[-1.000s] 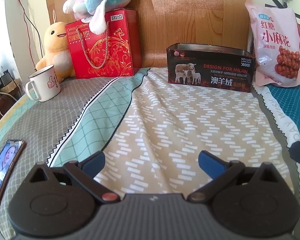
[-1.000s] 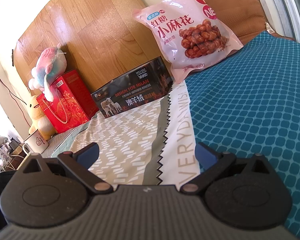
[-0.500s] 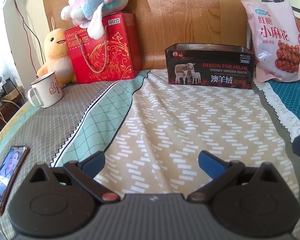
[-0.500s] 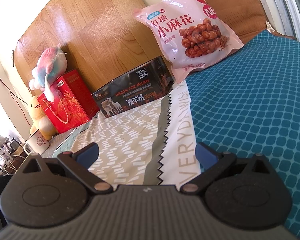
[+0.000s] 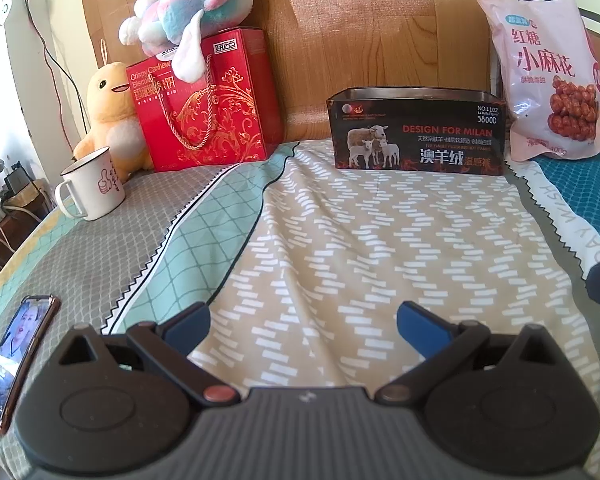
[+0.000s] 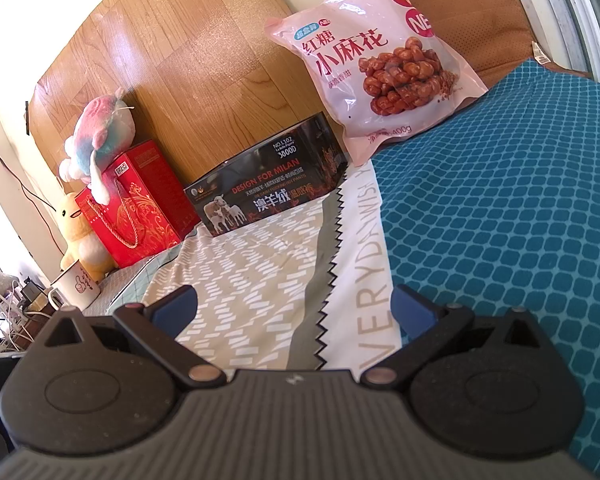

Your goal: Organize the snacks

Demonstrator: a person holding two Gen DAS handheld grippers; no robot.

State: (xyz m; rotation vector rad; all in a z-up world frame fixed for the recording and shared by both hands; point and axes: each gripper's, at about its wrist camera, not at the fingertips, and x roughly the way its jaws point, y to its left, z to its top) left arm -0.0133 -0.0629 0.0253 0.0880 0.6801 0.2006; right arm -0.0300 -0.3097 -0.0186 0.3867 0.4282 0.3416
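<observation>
A pink snack bag [image 5: 540,80] [image 6: 380,60] leans upright against the headboard at the far right of the bed. Left of it stands an open black box [image 5: 416,132] [image 6: 268,196] printed with sheep. A red gift bag [image 5: 208,104] [image 6: 136,204] stands further left. My left gripper [image 5: 304,320] hovers open over the beige patterned sheet, well short of the box. My right gripper [image 6: 296,308] is open too, low over the sheet's zigzag seam, with the snack bag far ahead. Neither holds anything.
A plush toy [image 5: 188,4] lies on the red bag and a yellow duck plush [image 5: 112,120] sits beside it. A white mug [image 5: 92,184] stands at the left. A phone [image 5: 16,356] lies near the left bed edge. The wooden headboard [image 5: 372,20] backs everything.
The left view has drifted slightly back and right, so the box and snack bag sit a little lower and more central. The right gripper barely moved. Both stay open.
</observation>
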